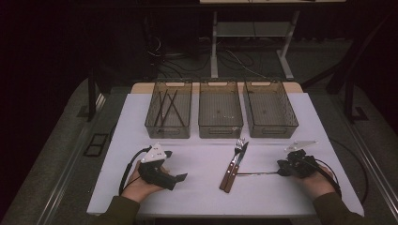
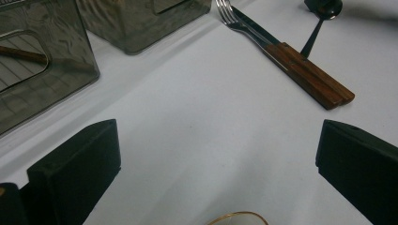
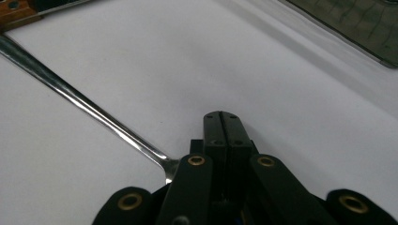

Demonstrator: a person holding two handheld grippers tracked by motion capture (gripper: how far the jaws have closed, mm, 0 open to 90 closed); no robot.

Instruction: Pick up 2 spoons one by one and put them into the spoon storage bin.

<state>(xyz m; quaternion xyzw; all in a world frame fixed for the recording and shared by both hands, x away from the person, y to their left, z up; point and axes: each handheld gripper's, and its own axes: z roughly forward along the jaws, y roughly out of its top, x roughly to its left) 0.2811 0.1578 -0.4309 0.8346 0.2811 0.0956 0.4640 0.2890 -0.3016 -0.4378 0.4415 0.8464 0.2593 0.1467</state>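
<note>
Broadly, going left to right:
Left gripper (image 1: 180, 177): rests low on the tabletop (image 1: 202, 187) near its front edge, jaws spread wide with nothing between them; best kept parked there, out of the other hand's path.
Left bin (image 1: 169, 110): already holds several dark chopsticks (image 1: 166, 107); not the place for this piece.
Middle bin (image 1: 220, 110): looks empty, and stands just behind the fork and knife.
Fork (image 1: 236, 157) and knife (image 1: 233, 172): lie side by side, wooden handles touching, at the centre of the tabletop; the spoon's handle tip ends just beside them, so drag nothing sideways.
Spoon (image 3: 84, 105): lies flat on the tabletop, handle pointing toward the knife, bowl end under the right gripper.
Right gripper (image 3: 223, 123): jaws pressed together above the spoon's bowl end; whether they actually pinch the metal I cannot tell.
Step in hand: likely picking up the spoon for sorting. Confirm the grip at the neck, lift straight up before travelling, keep the handle level.
Right bin (image 1: 270, 108): looks empty, nearest the right hand.
</note>
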